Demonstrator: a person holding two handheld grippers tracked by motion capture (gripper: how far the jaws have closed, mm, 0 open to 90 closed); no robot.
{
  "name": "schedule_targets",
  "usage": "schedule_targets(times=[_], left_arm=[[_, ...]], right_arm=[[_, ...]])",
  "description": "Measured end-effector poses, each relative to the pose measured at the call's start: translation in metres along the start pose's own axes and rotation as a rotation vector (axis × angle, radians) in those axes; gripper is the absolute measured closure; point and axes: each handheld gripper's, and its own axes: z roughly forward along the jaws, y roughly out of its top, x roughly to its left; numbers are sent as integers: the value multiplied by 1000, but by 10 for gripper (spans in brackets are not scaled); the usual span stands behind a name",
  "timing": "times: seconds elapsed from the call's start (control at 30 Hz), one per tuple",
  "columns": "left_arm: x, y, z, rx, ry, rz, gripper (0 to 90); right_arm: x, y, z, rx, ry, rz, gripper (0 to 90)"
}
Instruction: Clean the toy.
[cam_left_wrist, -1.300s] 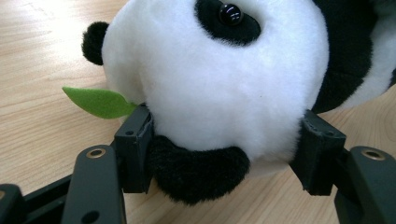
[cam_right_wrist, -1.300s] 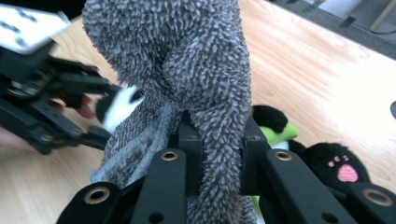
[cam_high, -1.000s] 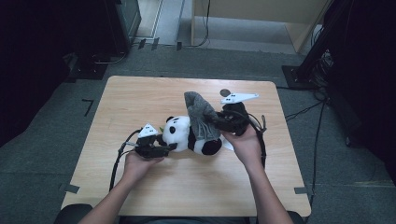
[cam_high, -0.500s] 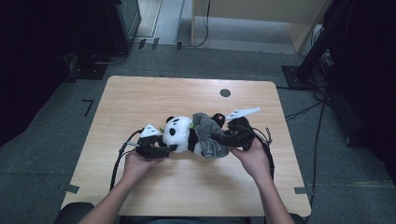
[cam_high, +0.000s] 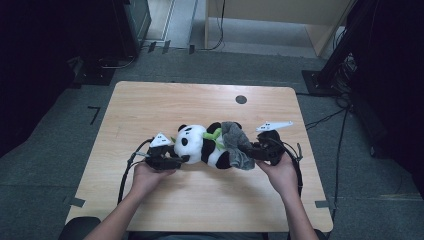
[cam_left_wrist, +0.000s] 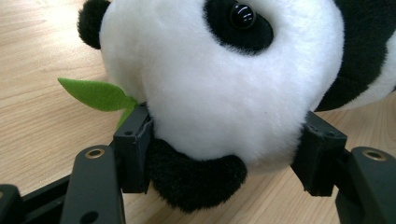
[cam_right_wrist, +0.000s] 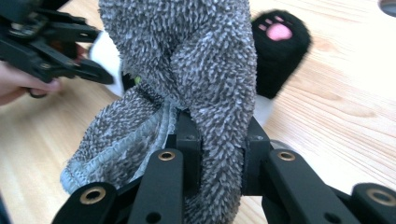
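A stuffed panda (cam_high: 205, 146) lies on its side near the middle of a wooden counter (cam_high: 150, 105), slightly toward the near edge where the person sits. Its long axis runs parallel to that near edge: the head points toward the left edge, the feet toward the right edge. The left tongs (cam_high: 176, 160) are clamped on the panda's head; in the left gripper view the two black jaws press into the white plush on either side of the chin, beside a green felt leaf (cam_left_wrist: 95, 94). The right tongs (cam_high: 248, 152) are clamped on a bunched grey towel (cam_high: 235, 145), which lies against the panda's lower body near a black foot with a pink paw pad (cam_right_wrist: 279, 31). To do this step well, the left tongs should probably keep the head pinned so the toy does not slide, while the right tongs rub the towel along the body with light pressure, keeping a firm pinch on the fabric.
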Motion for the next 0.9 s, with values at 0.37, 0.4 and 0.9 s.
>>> schedule_targets(times=[0.37, 0.4, 0.9], left_arm=[[4, 0, 0, -15, -23, -20, 334], [4, 0, 0, -16, -24, -20, 334], [5, 1, 0, -17, -25, -23, 334]], right_arm=[[-23, -7, -2, 9, -49, 47, 761], [-23, -6, -5, 0, -50, 54, 761], [34, 23, -37, -94, 57, -67, 759]])
